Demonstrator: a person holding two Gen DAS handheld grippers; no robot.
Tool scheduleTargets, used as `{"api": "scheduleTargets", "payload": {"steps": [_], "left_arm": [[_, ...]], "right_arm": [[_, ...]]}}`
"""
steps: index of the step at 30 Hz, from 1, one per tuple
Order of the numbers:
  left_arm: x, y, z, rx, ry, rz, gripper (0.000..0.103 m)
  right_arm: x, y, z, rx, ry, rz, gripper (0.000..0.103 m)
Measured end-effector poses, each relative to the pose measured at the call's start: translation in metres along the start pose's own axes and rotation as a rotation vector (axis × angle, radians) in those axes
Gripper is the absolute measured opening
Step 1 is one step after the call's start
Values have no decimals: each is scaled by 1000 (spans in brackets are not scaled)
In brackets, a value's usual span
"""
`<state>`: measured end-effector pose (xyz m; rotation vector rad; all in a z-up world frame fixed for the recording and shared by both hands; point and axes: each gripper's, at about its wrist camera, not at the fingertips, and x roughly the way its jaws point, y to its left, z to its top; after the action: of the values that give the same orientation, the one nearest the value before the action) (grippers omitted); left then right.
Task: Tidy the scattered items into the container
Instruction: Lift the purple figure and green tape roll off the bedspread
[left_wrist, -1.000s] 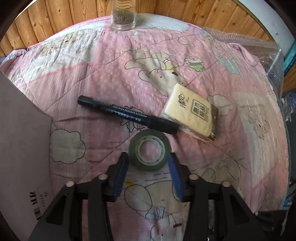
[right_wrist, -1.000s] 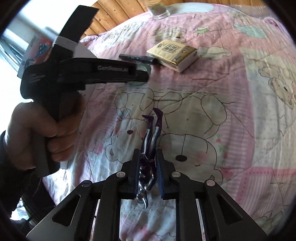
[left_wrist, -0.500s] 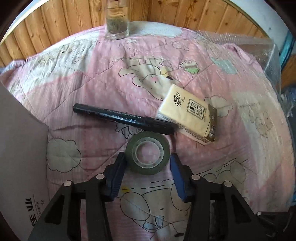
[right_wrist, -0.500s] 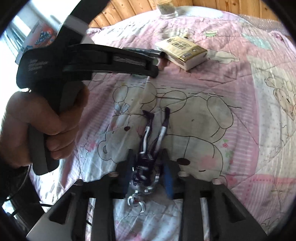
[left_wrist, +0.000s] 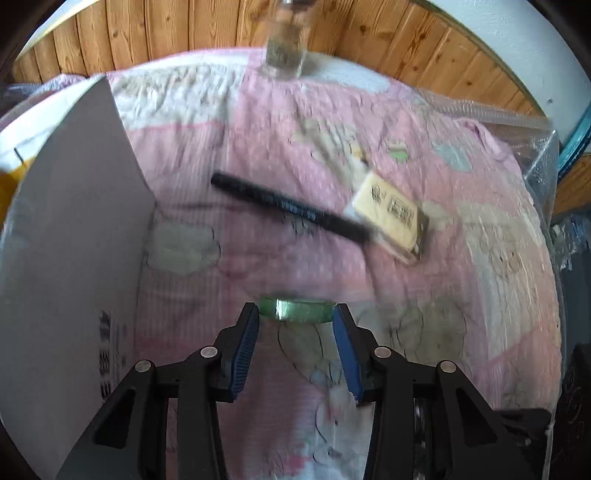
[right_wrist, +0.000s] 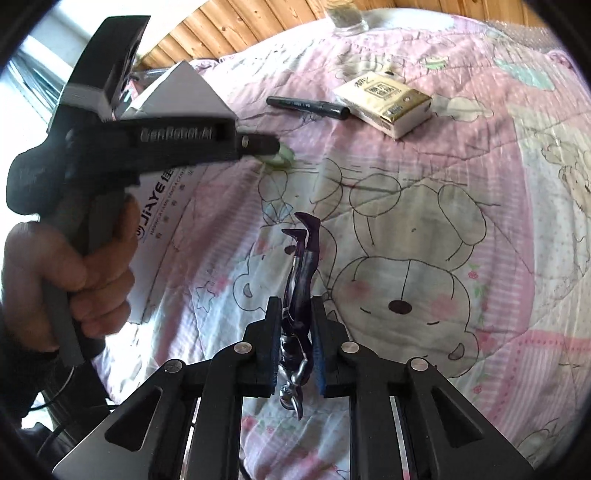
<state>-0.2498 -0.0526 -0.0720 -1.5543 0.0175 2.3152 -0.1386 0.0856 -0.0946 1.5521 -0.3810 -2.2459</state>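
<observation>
My left gripper (left_wrist: 295, 325) is shut on a green tape roll (left_wrist: 297, 312), held edge-on above the pink quilt. From the right wrist view the same left gripper (right_wrist: 271, 147) sits in a person's hand, with the tape roll (right_wrist: 281, 157) at its tip beside the cardboard box (right_wrist: 177, 107). My right gripper (right_wrist: 295, 325) is shut on a purple keychain (right_wrist: 304, 266) with a metal clasp, above the quilt. A black marker (left_wrist: 291, 208) and a yellow tissue pack (left_wrist: 391, 218) lie on the quilt further off.
The cardboard box wall (left_wrist: 74, 229) rises at the left. A glass jar (left_wrist: 284, 55) stands at the far edge of the quilt by the wooden wall. Clear plastic wrap (left_wrist: 532, 147) lies at the right edge. The marker (right_wrist: 306, 107) touches the tissue pack (right_wrist: 388, 99).
The left gripper closed on the tape roll, lifted it off the quilt and swung toward the box. The right jaws, briefly wider, are tight on the keychain again.
</observation>
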Motion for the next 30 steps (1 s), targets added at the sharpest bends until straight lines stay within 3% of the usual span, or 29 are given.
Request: {"api": "scheduleTargets", "payload": {"steps": [5, 9, 14, 17, 19, 21, 25, 27, 30], "left_arm": [[26, -8, 12, 36, 68, 1, 37], [29, -10, 13, 75, 15, 8, 38], [35, -19, 12, 128, -34, 53, 45], [37, -19, 14, 124, -50, 41, 45], [35, -13, 15, 92, -45, 13, 41], [30, 2, 15, -16, -39, -48, 36], [22, 32, 13, -241, -27, -180, 38], [19, 33, 11, -251, -35, -177, 42], [23, 17, 10, -166, -38, -92, 53]], "right_arm": [[-1, 1, -4, 0, 5, -1, 19], [2, -4, -3, 16, 16, -18, 27], [5, -7, -3, 17, 25, -19, 27], [6, -7, -2, 16, 25, -17, 27], [7, -7, -1, 12, 27, -17, 28], [7, -7, -2, 9, 28, -17, 27], [4, -6, -4, 14, 22, -15, 26], [4, -6, -4, 13, 21, -15, 25], [6, -5, -3, 8, 22, -20, 26]]}}
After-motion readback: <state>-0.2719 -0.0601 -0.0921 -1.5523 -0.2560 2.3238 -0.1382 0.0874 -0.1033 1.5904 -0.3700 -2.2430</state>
